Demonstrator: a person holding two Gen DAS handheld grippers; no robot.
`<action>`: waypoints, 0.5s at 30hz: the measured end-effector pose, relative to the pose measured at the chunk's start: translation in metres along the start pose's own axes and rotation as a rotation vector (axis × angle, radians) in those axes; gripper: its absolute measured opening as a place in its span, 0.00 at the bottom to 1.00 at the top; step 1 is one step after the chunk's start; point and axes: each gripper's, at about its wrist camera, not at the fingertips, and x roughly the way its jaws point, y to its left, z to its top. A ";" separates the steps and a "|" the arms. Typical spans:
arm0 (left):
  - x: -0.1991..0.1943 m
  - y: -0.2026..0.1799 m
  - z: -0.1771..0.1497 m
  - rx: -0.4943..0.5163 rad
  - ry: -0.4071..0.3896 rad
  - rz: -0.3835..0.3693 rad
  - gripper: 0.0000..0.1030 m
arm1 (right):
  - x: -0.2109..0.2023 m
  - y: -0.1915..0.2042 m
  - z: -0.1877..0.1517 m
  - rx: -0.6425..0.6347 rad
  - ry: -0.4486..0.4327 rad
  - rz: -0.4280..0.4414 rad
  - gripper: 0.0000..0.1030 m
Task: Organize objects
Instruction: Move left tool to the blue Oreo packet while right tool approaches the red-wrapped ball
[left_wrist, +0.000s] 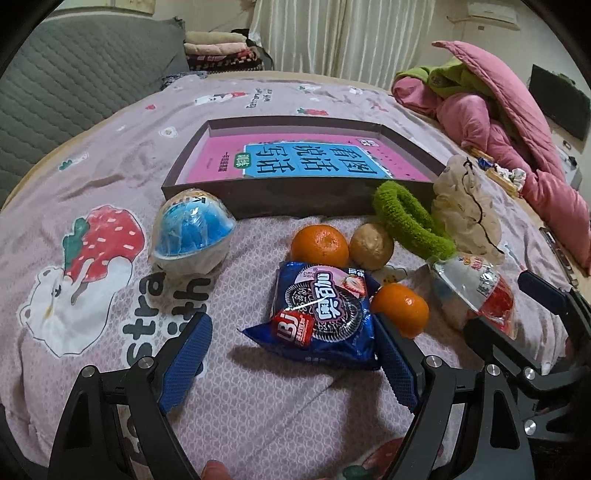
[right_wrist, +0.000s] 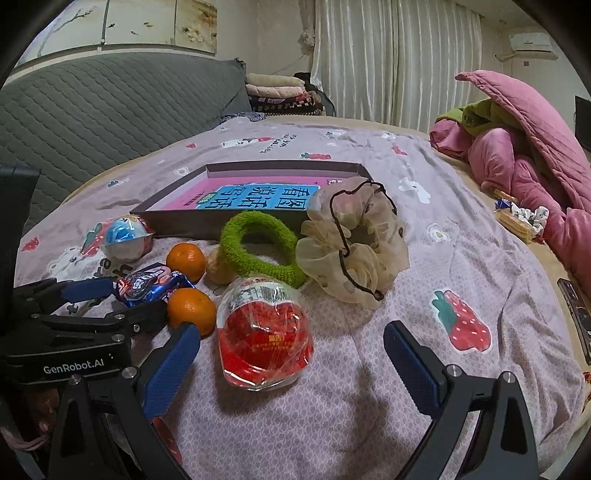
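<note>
Left gripper (left_wrist: 295, 354) (jaws spread) straddles the blue crinkled-foil cookie packet (left_wrist: 321, 314); right gripper (right_wrist: 291, 363), likewise spread, flanks the red clear-plastic jelly cup (right_wrist: 264, 336).

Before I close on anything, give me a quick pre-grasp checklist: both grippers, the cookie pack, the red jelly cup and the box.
1. Left gripper open: ok, fingers spread wide.
2. Cookie pack lined up between the left fingers: ok, though an orange sits close by the right finger.
3. Right gripper open: ok.
4. Red jelly cup between the right fingers: ok, lying on its side, nearer the left finger.
5. Box has room: ok, only a book lies flat inside.
6. Grippers clear of each other: cannot tell, they are close.
</note>
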 end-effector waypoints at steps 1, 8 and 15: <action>0.001 0.000 0.001 -0.001 0.003 0.000 0.85 | 0.001 -0.001 0.000 0.004 0.003 0.004 0.97; 0.008 0.005 0.004 -0.032 0.013 -0.021 0.85 | 0.010 -0.009 0.004 0.051 0.033 0.042 0.96; 0.012 0.003 0.006 -0.022 0.016 -0.009 0.84 | 0.019 -0.007 0.006 0.049 0.068 0.050 0.85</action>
